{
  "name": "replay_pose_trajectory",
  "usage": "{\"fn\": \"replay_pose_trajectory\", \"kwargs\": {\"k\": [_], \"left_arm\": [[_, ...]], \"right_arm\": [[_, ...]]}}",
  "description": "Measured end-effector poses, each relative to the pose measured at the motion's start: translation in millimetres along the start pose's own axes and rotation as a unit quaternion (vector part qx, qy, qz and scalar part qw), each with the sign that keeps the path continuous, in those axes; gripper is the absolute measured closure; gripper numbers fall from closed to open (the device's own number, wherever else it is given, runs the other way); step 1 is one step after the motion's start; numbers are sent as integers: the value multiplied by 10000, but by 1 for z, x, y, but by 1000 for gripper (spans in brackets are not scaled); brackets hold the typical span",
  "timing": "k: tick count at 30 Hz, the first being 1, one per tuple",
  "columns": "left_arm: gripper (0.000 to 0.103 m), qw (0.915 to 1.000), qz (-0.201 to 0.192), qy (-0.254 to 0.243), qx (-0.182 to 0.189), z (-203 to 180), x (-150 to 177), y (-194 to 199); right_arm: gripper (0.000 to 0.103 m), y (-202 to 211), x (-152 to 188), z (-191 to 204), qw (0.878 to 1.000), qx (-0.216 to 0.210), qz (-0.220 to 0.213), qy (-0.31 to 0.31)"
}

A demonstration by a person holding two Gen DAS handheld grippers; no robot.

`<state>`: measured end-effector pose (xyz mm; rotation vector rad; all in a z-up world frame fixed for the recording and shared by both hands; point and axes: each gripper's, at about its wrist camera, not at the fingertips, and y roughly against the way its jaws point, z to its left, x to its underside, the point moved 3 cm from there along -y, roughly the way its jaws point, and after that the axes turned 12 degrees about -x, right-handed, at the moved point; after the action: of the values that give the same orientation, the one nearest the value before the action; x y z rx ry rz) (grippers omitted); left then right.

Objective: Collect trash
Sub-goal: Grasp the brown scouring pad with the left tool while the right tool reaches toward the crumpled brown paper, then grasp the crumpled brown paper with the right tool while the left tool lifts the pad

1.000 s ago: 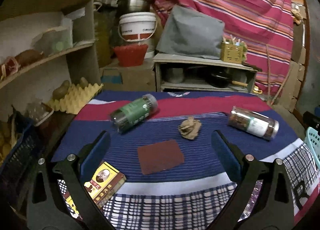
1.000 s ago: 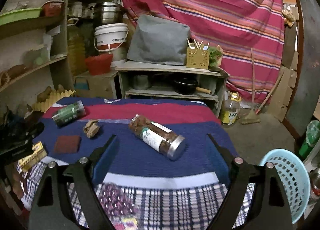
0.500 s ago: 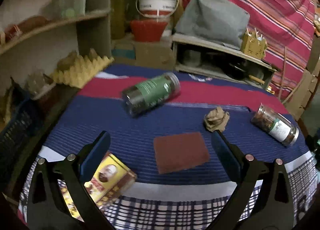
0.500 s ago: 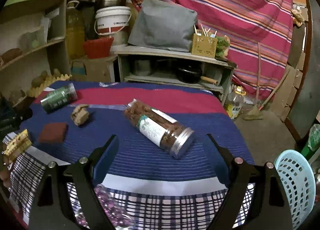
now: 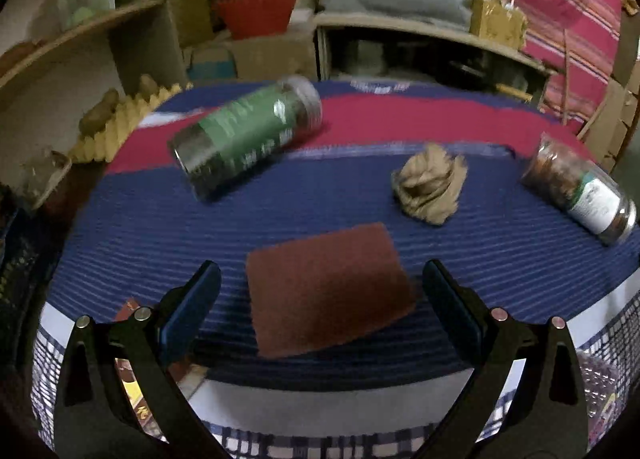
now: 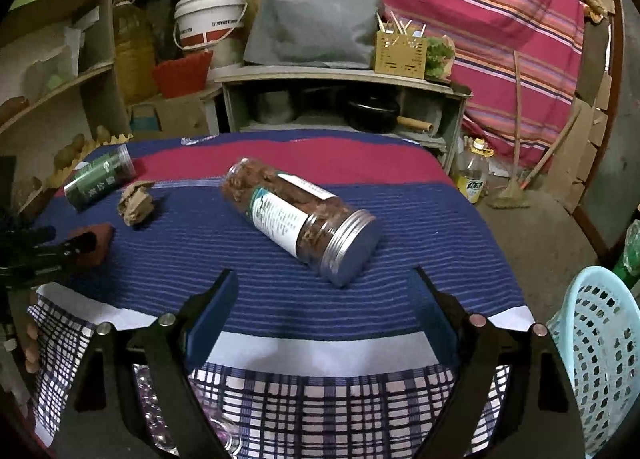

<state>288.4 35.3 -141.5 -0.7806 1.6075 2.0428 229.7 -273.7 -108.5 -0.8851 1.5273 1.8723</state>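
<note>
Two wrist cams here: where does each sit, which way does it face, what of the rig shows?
Left wrist: on the left gripper, angled down at the brown pad; its open black fingers show.
Right wrist: on the right gripper, angled down at the white-label jar; open fingers, the other gripper at far left.
Shared: pad, paper wad, green jar, white-label jar.

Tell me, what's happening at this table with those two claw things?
A person holds a claw in each hand to clear trash off the cloth-covered table. Nothing is picked up yet. The left claw is open around a brown scouring pad without touching it. The right claw is open just short of a jar lying on its side. A paper wad and a green jar lie farther back, a blue basket beside the table.
</note>
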Motion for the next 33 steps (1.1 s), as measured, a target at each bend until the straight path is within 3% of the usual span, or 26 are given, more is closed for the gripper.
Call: {"fn": "replay_pose_trajectory", "kwargs": {"k": [5,8,10,15,19,24,27,33], "left_arm": [[6,9985,425,244,229,6,1,-16],[7,9990,420,115,136,1,3,-16],[15,9993,346,-70,133,-5,3,-12],[16,9995,2,-299,-117,-7,-1,1],[16,9992,-357,-163,-67,13,-17,25],[16,9956,-898,-47,-271,49,-32,49],[16,9941,-992,68,-423,73,-37,51],[16,9943,-804,327,-623,112,-39,30]], "right_arm": [[18,0,1,0,10000,2,24,-18],[18,-1,2,1,10000,4,35,20],[18,-1,2,2,10000,5,47,45],[18,0,3,12,9999,-69,59,122],[18,1,1,28,9995,-174,50,261],[18,-16,-7,57,9987,-365,149,334],[18,-32,-18,80,9975,-502,178,469],[19,-67,-39,130,9933,-717,275,868]]}}
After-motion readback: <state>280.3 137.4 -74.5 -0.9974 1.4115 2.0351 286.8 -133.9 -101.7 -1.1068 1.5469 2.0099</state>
